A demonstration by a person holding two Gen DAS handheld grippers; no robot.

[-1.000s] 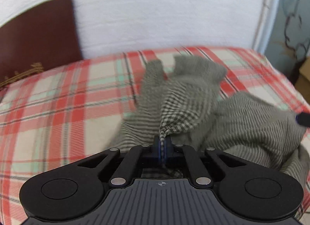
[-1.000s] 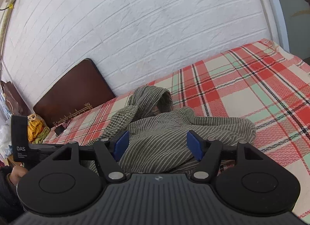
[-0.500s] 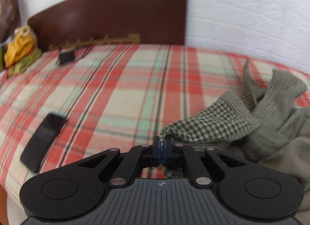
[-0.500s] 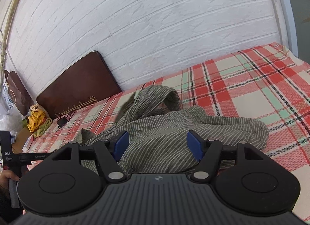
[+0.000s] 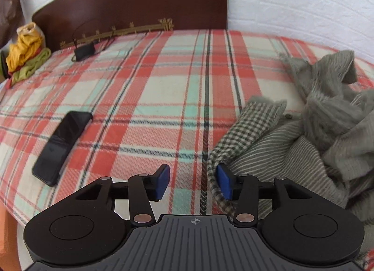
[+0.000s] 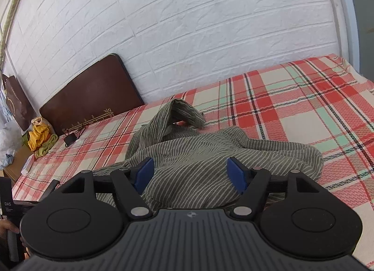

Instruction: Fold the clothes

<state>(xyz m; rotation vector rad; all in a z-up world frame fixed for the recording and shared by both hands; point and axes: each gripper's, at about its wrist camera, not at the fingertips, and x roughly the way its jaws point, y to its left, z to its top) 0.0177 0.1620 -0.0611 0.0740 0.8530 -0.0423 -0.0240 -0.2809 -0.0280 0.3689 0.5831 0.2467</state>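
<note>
Left wrist view: left tool point(image 5: 193, 183) gapes, checked hem touching its 3 o'clock pad; right tool point(image 6: 190, 172) gapes over the rumpled shirt point(image 6: 210, 151). Regrip edges squarely, spread flat.

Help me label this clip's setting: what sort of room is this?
Most likely a bedroom: a bed under a plaid bedsheet, a dark wooden headboard against a white brick wall, and a striped garment lying crumpled on the bed.
</note>
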